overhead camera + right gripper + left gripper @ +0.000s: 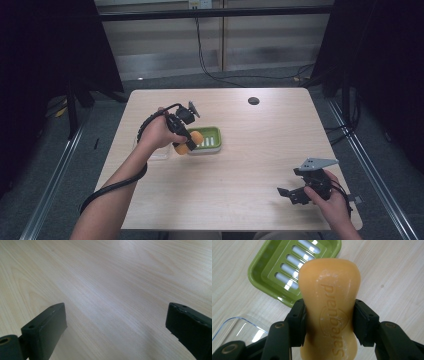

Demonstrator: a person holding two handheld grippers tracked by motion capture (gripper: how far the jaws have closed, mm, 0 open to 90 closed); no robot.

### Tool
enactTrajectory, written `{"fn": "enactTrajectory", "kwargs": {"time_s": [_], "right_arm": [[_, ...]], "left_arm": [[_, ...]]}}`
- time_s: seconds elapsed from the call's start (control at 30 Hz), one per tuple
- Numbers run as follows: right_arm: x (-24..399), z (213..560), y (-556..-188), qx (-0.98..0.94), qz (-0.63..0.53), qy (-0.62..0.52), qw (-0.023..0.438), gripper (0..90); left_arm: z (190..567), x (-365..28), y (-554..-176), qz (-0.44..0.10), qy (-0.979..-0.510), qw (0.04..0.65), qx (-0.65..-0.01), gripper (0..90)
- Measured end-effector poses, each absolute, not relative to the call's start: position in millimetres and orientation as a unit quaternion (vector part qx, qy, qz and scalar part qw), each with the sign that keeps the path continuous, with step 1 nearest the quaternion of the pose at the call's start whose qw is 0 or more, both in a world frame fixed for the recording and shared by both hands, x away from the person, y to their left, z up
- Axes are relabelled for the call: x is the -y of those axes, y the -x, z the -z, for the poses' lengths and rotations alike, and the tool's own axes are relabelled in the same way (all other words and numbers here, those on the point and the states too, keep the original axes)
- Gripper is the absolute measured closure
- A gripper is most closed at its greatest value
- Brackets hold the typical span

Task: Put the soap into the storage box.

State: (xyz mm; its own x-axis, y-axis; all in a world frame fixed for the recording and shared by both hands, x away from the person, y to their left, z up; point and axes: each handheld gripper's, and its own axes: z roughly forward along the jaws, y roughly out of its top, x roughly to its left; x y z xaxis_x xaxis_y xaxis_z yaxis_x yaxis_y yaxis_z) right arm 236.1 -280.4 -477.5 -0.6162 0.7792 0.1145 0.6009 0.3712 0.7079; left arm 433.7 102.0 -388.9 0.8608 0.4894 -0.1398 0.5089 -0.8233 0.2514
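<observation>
An orange bar of soap [329, 305] with raised lettering is clamped at its narrow waist by my left gripper [329, 325]. In the high view the soap [192, 139] hangs at the left edge of a green slotted soap dish [210, 138], with the left gripper [184, 136] just above the table. The dish [262, 267] lies beyond and to the left of the soap in the left gripper view. My right gripper [290, 194] rests near the table's front right corner; its jaws stand wide apart over bare wood [115, 325], with nothing between them.
A clear plastic lid [234, 327] lies left of the dish, under my left hand [155, 134]. A small dark round hole [253, 101] sits in the tabletop [240, 165] at the back. Cables run along the floor behind the table.
</observation>
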Motion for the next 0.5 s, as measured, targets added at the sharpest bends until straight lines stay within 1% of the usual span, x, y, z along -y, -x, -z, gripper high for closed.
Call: {"fn": "enactTrajectory", "kwargs": {"time_s": [0.4, 0.5], "right_arm": [[280.1, 477.1, -236.0, -0.819, -0.37, -0.421, 0.121, 3.3], [280.5, 476.7, -236.0, -0.819, -0.371, -0.42, 0.121, 3.3]], "left_arm": [[388.4, -95.4, -442.0, 0.031, -0.959, 0.132, -0.249, 50.2], [387.7, -93.8, -443.1, 0.031, -0.955, 0.139, -0.26, 50.2]]}}
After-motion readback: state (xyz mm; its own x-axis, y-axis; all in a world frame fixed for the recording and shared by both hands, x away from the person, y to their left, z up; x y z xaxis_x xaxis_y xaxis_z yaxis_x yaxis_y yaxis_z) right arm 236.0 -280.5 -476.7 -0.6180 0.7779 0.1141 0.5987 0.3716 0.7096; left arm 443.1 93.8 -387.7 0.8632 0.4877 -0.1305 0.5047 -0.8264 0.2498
